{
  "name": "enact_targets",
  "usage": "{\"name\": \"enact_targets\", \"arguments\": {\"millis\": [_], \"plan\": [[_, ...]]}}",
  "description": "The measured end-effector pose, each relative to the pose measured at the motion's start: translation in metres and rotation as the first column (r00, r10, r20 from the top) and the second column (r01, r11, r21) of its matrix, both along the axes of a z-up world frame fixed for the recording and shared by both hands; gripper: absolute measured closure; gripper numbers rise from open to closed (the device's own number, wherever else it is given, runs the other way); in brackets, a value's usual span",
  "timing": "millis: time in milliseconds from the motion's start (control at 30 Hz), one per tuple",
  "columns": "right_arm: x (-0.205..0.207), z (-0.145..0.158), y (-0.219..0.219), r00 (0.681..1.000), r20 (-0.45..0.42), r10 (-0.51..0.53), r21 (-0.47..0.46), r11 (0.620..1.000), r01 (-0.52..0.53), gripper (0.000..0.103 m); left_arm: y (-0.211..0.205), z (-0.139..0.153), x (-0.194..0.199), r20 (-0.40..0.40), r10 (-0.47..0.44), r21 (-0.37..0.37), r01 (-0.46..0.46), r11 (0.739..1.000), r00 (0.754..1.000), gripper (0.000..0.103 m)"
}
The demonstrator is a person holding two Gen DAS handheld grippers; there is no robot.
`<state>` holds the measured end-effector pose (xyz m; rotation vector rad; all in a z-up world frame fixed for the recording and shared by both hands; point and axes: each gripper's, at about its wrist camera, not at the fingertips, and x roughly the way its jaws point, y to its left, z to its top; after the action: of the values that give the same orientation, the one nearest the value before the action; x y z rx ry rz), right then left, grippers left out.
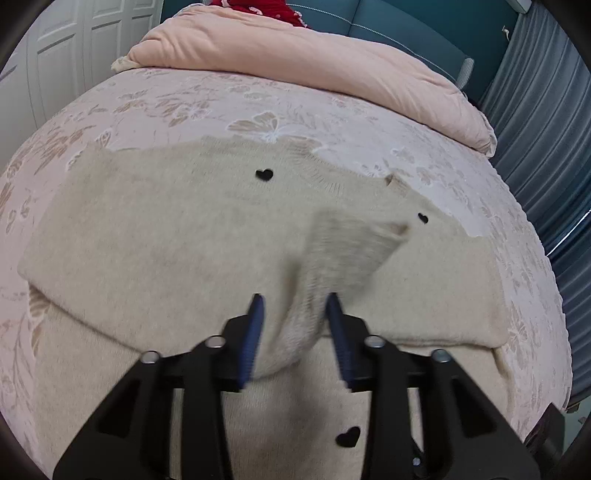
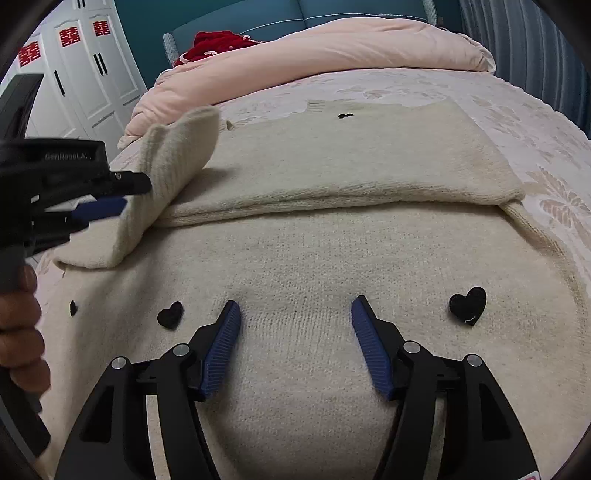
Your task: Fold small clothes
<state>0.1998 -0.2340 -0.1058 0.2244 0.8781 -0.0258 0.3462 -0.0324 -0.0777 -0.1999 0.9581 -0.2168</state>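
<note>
One fold of the cream sweater is already laid on the bed. Its sleeve is pinched by the left gripper, at ten o'clock from the right gripper, which is held spread and empty. Further folds are judged outstanding.

"GenRobot.AI" on left claw body; red 囍 signs on wardrobe doors.

a bed with a pink floral bedspread fills the frame; folded pink quilt and teal headboard at top, white wardrobe upper left, grey curtains right
</note>
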Motion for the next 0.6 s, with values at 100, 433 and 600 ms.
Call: {"name": "enact_targets", "arguments": {"millis": [100,433,600], "plan": [[0.0,-0.001,0.001,1.0,0.005,0.013,0.013,1.0,-0.013,0.035,0.023,0.003,-0.023,0.043,0.054,-0.038,-0.052,0.998,0.998,0.032],[0.015,0.04,-0.013,0.999,0.013,-0.047,0.236,0.971,0.043,0.025,0.123,-0.009,-0.073,-0.003,0.23,-0.007,-0.23,0.973,0.973,0.028],[0.063,0.044,0.007,0.999,-0.052,0.012,0.231,0.973,0.0,0.025,0.146,-0.019,-0.078,-0.045,0.299,-0.041,-0.301,0.953,0.953,0.028]]}}
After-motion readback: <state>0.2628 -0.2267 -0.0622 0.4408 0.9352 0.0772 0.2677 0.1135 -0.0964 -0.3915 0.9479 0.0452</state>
